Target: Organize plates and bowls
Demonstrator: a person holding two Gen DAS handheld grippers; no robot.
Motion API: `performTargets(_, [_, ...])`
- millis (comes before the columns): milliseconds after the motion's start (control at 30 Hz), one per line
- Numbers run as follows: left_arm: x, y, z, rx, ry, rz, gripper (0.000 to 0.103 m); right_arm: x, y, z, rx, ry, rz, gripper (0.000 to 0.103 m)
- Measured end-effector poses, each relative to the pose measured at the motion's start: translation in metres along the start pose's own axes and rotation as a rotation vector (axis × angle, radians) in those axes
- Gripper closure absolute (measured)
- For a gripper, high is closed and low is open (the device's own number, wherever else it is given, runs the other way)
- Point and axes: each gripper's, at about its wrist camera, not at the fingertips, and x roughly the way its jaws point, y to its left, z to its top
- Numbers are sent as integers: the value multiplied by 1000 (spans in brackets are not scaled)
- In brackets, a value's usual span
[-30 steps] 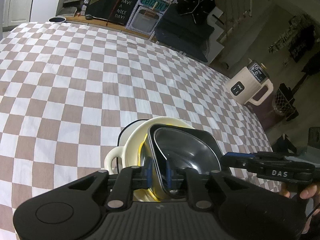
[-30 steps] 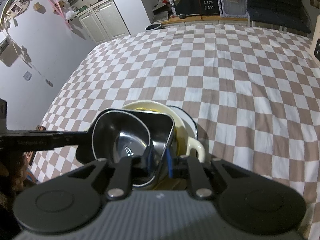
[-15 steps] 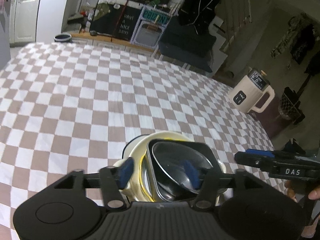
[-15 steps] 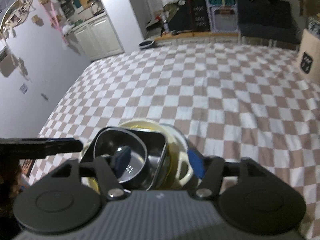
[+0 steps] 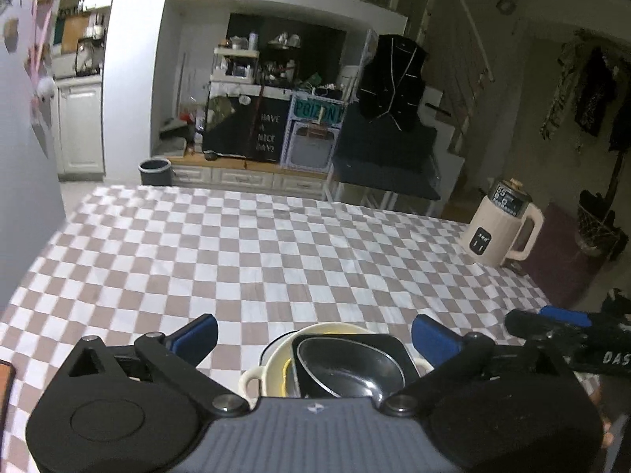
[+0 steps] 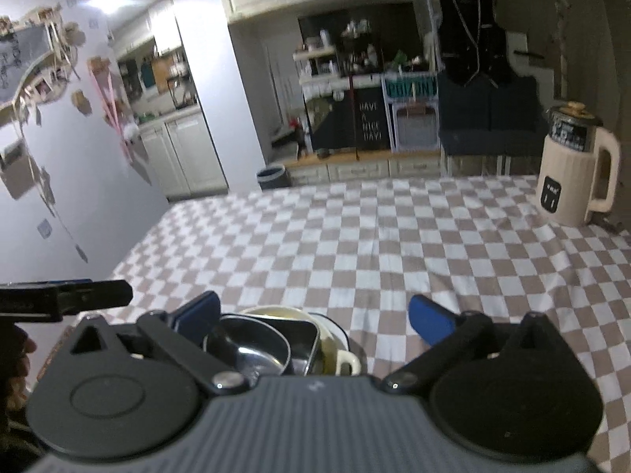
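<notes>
A stack of dishes sits on the checkered tablecloth [image 5: 276, 244] at the near edge. A steel bowl [image 5: 351, 370] lies in a dark square dish [image 5: 394, 345], inside a cream two-handled bowl [image 5: 276, 358] on a white plate. My left gripper [image 5: 315, 335] is open and empty, raised above the stack. In the right wrist view the stack [image 6: 256, 347] sits low and left. My right gripper [image 6: 311, 315] is open and empty above it. Each gripper shows at the edge of the other's view.
A cream electric kettle [image 5: 501, 232] stands at the table's far right; it also shows in the right wrist view [image 6: 575, 173]. Shelves, a chalkboard sign and cabinets lie beyond the far edge. A white wall runs along the left.
Both grippers let go of the dark square dish, opened wide and rose and drew back from the stack. The dish and steel bowl now rest in the cream bowl.
</notes>
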Motion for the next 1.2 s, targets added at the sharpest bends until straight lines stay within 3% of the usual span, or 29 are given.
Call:
performTargets(367, [-34,-5,-29,12,-86,52,0,-46,8,-27,-12,-112,-81,0])
performTargets(567, [-48,-3,-46,12,-112,23,0,-58,11,-49,-20,-120,-105,0])
performTargets(767, [-51,-10,-58,72,-117,82,0,-59,9,-52,-19,-115,-128,0])
performTargets(1200, [-45,-14,-78,125,-89,86,0,-57,14,-65,-65,-77,-142,0])
